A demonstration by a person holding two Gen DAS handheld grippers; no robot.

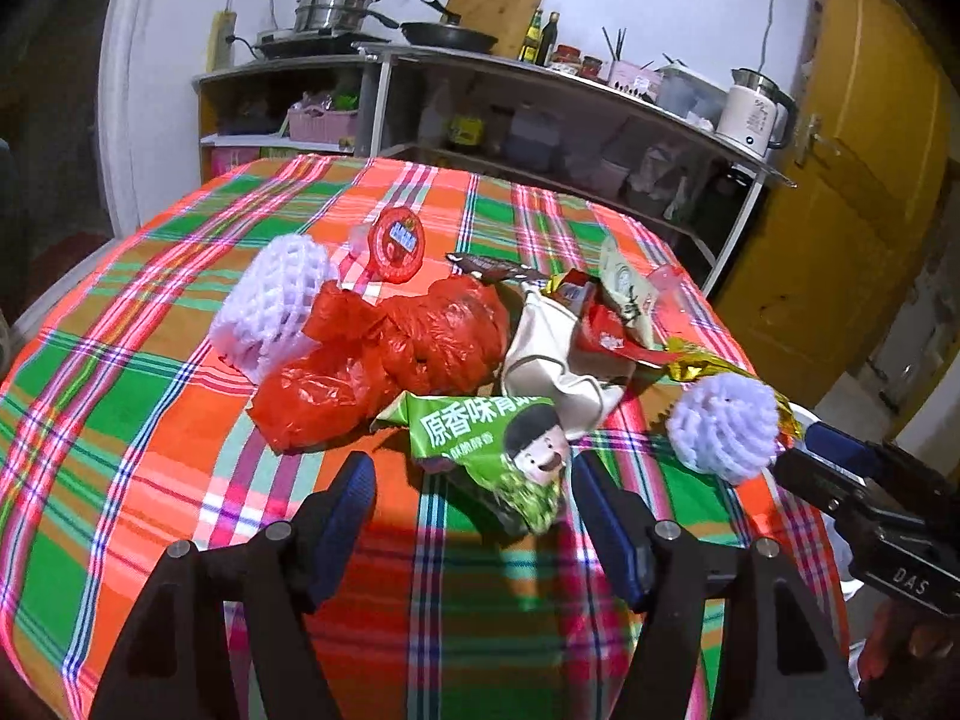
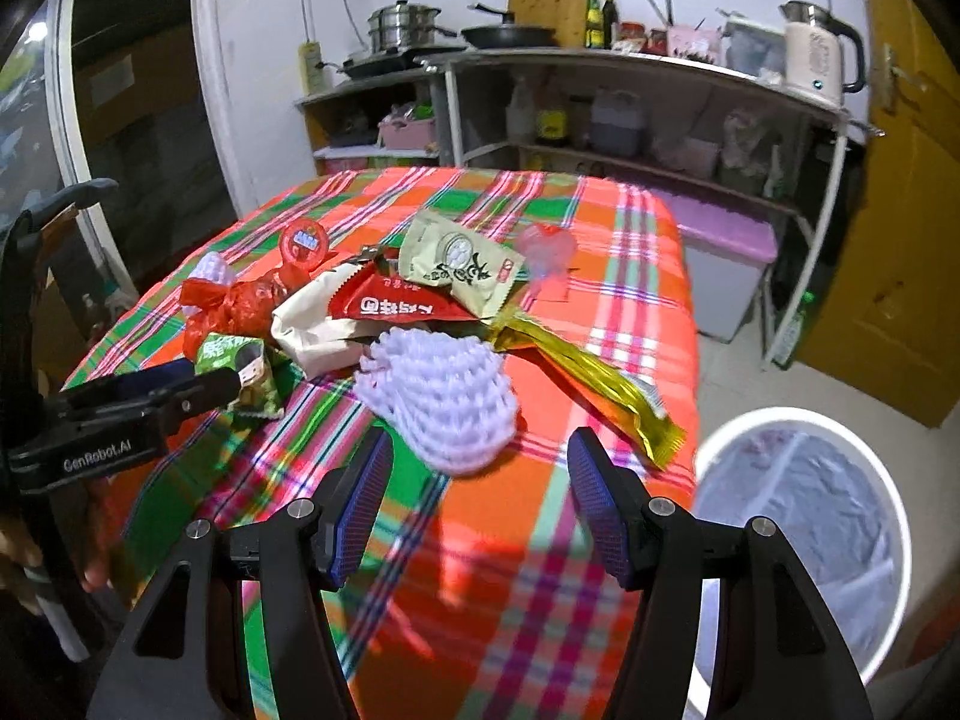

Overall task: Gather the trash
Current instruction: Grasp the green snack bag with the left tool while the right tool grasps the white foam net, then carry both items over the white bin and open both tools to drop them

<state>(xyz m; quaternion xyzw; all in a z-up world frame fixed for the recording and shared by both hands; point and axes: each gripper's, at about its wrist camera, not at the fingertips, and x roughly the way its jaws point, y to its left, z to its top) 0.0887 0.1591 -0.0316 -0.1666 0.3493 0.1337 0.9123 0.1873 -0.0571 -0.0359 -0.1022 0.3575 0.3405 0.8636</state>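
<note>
Trash lies heaped on a plaid-clothed table [image 1: 150, 420]. My left gripper [image 1: 474, 474] is open, its jaws on either side of a green snack packet [image 1: 504, 444]. Behind that lie a red plastic bag [image 1: 396, 354], a white foam net [image 1: 270, 306], a red jelly cup lid [image 1: 396, 243] and a cream wrapper [image 1: 552, 348]. My right gripper [image 2: 477, 456] is open just in front of a second white foam net [image 2: 444, 396], which also shows in the left wrist view [image 1: 723, 426]. A gold wrapper [image 2: 588, 372], a red packet [image 2: 396, 306] and a beige packet [image 2: 462, 264] lie beyond.
A white bin with a liner bag [image 2: 798, 528] stands on the floor to the right of the table. Metal shelves with pots, bottles and a kettle [image 2: 816, 54] run along the back wall. A yellow door [image 1: 840, 180] is at the right.
</note>
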